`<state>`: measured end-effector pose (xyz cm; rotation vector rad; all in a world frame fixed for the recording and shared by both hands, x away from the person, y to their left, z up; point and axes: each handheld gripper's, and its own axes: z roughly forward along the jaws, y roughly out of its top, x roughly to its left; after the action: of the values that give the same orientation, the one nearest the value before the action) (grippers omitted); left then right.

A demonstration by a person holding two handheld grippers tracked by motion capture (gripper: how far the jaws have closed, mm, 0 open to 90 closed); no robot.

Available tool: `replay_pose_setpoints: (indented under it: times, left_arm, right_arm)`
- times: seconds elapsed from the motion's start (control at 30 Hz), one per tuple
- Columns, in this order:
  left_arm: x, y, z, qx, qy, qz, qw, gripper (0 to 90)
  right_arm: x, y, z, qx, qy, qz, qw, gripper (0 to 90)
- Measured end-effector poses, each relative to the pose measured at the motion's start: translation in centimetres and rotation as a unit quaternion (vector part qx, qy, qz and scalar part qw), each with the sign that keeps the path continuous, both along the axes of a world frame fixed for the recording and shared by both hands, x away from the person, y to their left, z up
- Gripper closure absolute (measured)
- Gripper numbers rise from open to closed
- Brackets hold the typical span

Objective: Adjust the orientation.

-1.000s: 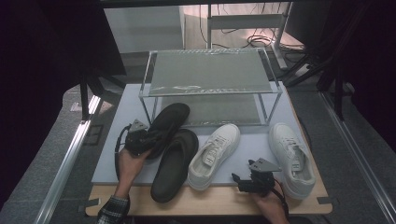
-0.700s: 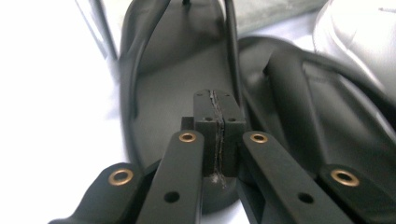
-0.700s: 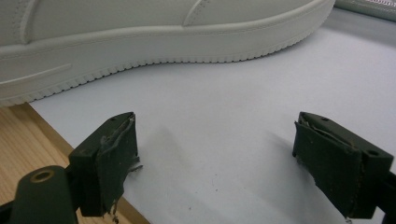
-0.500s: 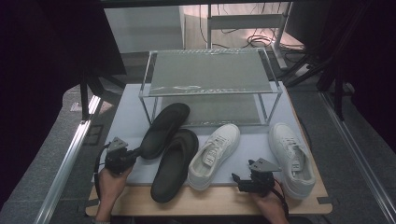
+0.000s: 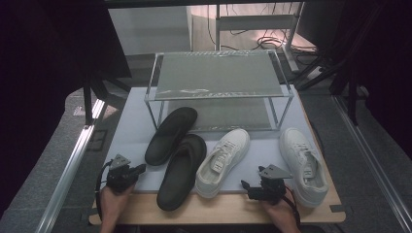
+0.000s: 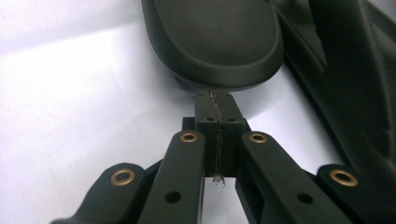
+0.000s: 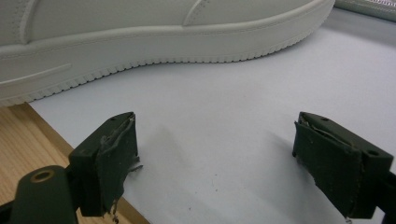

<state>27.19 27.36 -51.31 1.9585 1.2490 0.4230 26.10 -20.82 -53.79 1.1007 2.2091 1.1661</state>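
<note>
While the left gripper [image 5: 138,169] rests low at the near left of the worktop [image 5: 228,208], its fingers [image 6: 205,116] are clenched flat against each other with nothing between them, having just finished closing; the tips lie just short of the rounded heel of the black rubber slide sandal [image 6: 215,42] that angles toward the clear two-tier shoe rack [image 5: 218,77]; a second black slide sandal [image 5: 182,170] lies beside the first, on the side away from the left gripper, farther from the rack; a white leather sneaker [image 5: 222,160] lies just beside that second sandal; the right gripper [image 5: 248,187] sits between this sneaker and another white sneaker [image 5: 303,162] at the right, well in front of the rack; its fingers [image 7: 112,163] are released, spread wide over the pale mat [image 7: 224,121], gripping nothing, the sneaker's ridged sole [image 7: 154,46] just ahead.
</note>
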Motion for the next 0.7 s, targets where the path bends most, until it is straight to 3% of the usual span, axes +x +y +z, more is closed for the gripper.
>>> replay_pose_setpoints:
  times: [0.4,0.7]
  left_arm:
    - [0.8,-1.2,-0.4,0.008,0.002,-0.008,0.9999,89.7]
    - [1.9,-2.4,0.1,0.011,-0.007,-0.013,0.9998,89.7]
  right_arm:
    - [0.0,0.0,0.0,0.0,0.0,0.0,1.0,14.2]
    - [0.0,0.0,0.0,0.0,0.0,0.0,1.0,14.2]
